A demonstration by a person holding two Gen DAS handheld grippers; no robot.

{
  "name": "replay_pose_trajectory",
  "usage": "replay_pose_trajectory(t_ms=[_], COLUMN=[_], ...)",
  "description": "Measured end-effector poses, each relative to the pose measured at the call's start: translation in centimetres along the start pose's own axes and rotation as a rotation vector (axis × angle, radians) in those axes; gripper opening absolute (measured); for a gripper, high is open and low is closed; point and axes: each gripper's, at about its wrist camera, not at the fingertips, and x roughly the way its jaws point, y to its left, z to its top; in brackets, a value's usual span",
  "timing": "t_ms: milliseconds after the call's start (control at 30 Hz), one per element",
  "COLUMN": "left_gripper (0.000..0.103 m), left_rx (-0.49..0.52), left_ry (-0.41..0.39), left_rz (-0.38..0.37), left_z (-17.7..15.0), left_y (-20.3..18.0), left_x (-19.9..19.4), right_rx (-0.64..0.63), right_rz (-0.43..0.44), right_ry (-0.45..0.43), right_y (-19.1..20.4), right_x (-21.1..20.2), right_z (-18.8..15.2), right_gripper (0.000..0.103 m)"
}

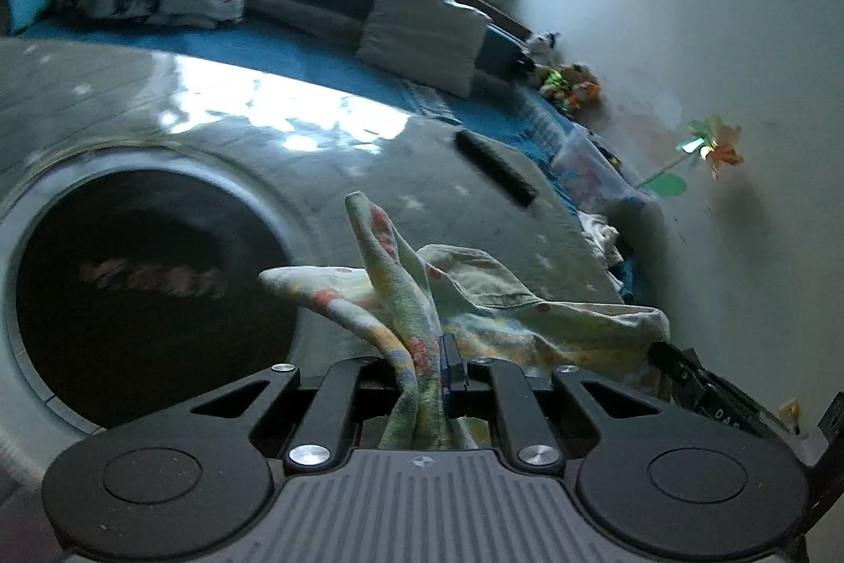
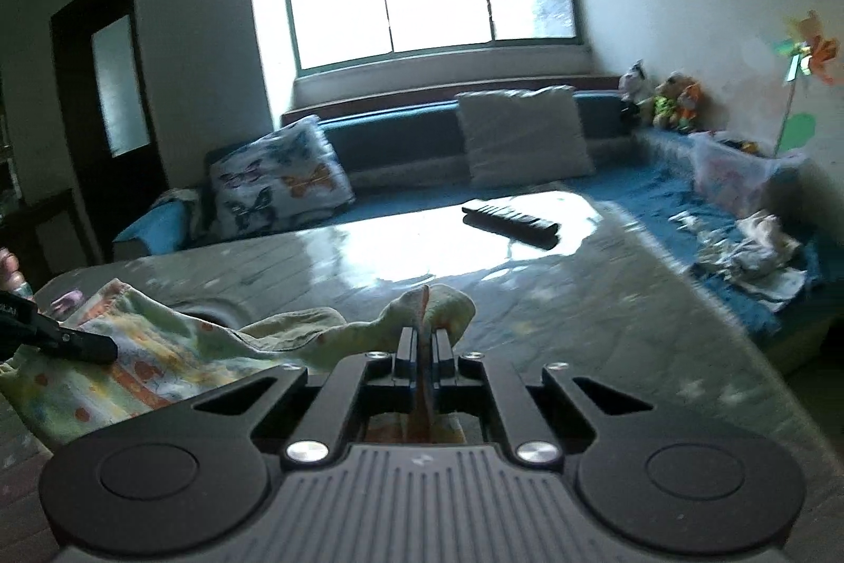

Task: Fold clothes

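A small pale green garment (image 1: 475, 294) with an orange and yellow print is stretched between my two grippers above the glossy grey table (image 1: 211, 98). My left gripper (image 1: 424, 362) is shut on a bunched edge of it, which sticks up past the fingers. In the right wrist view the same garment (image 2: 158, 352) spreads to the left, and my right gripper (image 2: 424, 346) is shut on another edge of it. The left gripper's fingers (image 2: 84, 344) show at the left of that view, and the right gripper's body (image 1: 707, 389) shows at the right of the left wrist view.
A black remote control (image 2: 509, 220) lies on the table (image 2: 606, 299) toward its far side. A blue sofa (image 2: 659, 188) wraps around the table with a butterfly cushion (image 2: 279, 178), a white cushion (image 2: 527, 135), soft toys (image 2: 670, 98) and a heap of clothes (image 2: 754, 251). A dark round inset (image 1: 142, 278) marks the tabletop.
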Motion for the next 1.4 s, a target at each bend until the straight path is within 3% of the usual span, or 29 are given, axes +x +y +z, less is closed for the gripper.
replay_pose_trajectory(t_ms=[333, 600, 1400], left_gripper=[0.011, 0.011, 0.014], left_rx=[0.122, 0.19, 0.223], left_ry=[0.038, 0.078, 0.187], left_rz=[-0.003, 0.011, 0.074], left_z=[2.2, 2.6, 0.3], left_y=[-6.8, -9.7, -9.1], left_x=[6.0, 10.1, 14.4], right_rx=[0.019, 0.03, 0.07], right_rz=[-0.118, -0.185, -0.266], right_ry=[-0.022, -0.016, 0.078], right_y=[-5.5, -8.7, -11.7], right_x=[1.2, 2.4, 4.8], right_z=[2.3, 2.6, -0.5], right_gripper=[0.004, 0.004, 0.005])
